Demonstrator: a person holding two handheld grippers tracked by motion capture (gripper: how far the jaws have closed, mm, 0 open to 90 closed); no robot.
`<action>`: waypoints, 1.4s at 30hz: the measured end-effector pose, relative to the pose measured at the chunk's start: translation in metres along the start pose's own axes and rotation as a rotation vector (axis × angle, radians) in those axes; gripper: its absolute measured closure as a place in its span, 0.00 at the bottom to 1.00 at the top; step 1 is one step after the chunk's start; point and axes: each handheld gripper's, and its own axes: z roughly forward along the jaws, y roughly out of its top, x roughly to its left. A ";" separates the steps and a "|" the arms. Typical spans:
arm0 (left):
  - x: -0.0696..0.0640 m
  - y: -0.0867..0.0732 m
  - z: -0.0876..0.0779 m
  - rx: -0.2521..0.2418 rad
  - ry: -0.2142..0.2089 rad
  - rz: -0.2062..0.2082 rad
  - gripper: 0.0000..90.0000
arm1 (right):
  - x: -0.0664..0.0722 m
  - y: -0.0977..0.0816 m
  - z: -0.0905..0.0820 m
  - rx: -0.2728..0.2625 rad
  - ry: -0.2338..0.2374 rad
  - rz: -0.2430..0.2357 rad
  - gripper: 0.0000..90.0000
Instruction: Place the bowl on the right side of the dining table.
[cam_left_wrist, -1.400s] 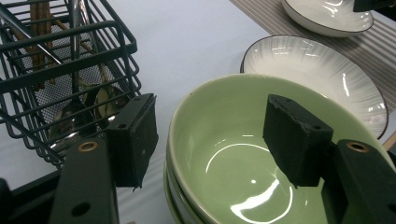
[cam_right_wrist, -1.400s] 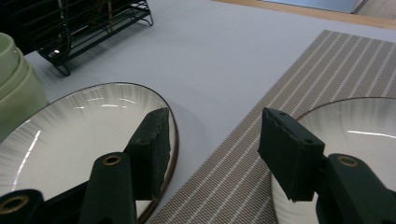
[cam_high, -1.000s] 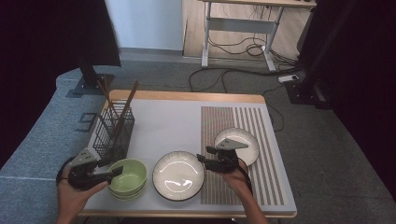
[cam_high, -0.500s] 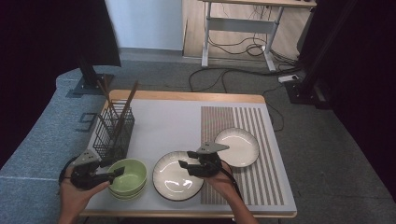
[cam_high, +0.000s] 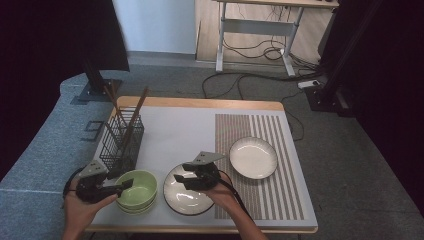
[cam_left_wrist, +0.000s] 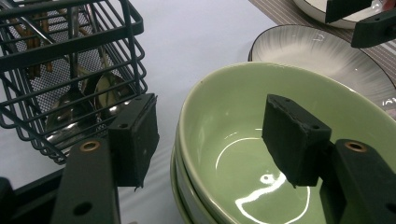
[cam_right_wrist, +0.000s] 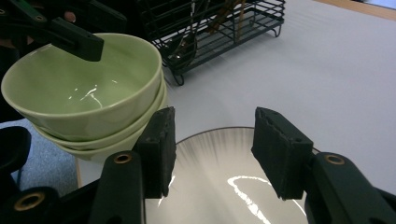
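White mat on the desk (cam_high: 175, 130) being worked over, green bowls (cam_high: 137, 189) stacked near its front left corner, their rim being straddled, seemingly untouched, by the spread left gripper (cam_high: 120, 186), right gripper (cam_high: 184, 171) being narrowed, half-spread and empty, over the dark-rimmed plate (cam_high: 187, 202) at the front edge.

Dim room, bright tabletop, sharp close-ups, overhead glare in glazed dishes

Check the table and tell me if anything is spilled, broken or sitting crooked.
Nothing stands out. The green bowls sit nested in a neat stack, both plates lie flat and look whole, and the wire basket stands upright with its utensils leaning inside. No spill shows on the table.
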 end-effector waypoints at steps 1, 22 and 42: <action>0.000 0.000 0.000 0.000 0.000 0.000 0.40 | 0.001 0.001 0.001 0.002 0.004 -0.003 0.55; 0.003 -0.001 -0.002 -0.016 -0.056 -0.025 0.40 | 0.029 0.024 0.031 0.033 0.079 -0.055 0.55; 0.002 0.000 -0.003 -0.020 -0.052 -0.024 0.41 | 0.043 0.025 0.068 0.151 0.051 -0.065 0.61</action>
